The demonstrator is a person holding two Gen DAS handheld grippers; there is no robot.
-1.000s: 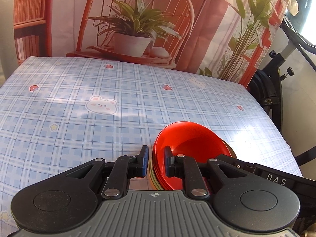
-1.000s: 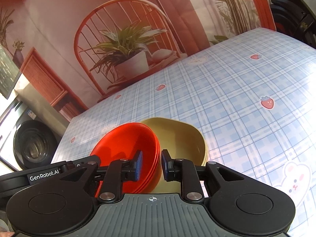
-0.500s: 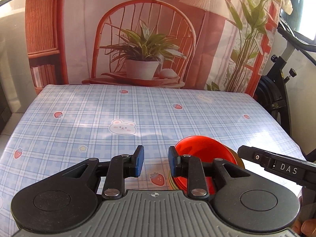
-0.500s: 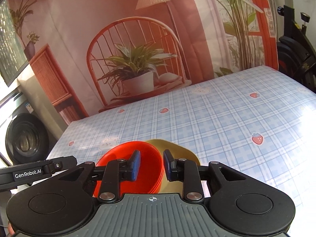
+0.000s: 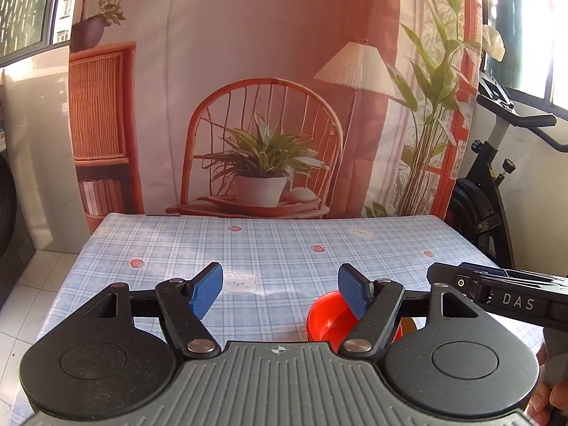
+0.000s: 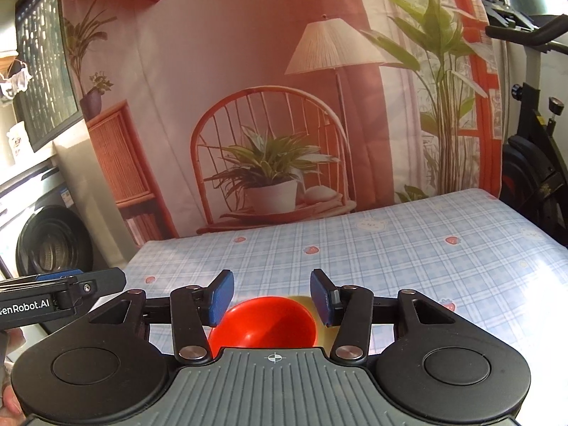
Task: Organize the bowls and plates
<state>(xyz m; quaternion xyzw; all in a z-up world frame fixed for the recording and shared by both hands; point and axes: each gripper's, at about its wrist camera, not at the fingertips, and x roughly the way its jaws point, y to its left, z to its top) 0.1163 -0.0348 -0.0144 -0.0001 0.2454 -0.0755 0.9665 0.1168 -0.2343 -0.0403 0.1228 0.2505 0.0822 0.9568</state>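
Both grippers, left point(image 5: 280, 291) and right point(image 6: 271, 296), hang above the worktop point(image 5: 284, 248), jaws opening and empty; red bowls point(image 6: 264, 325) lie below, nearer the right.

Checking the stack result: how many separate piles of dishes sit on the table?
1. The red bowls are nested over a yellow dish, near the table's front edge, below both grippers. The gripper bodies hide the nearest strip, so more may be hidden.

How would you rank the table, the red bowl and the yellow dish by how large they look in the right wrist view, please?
1. table, by far.
2. red bowl.
3. yellow dish: only a sliver shows beside the red bowl, so its true size is unsure.
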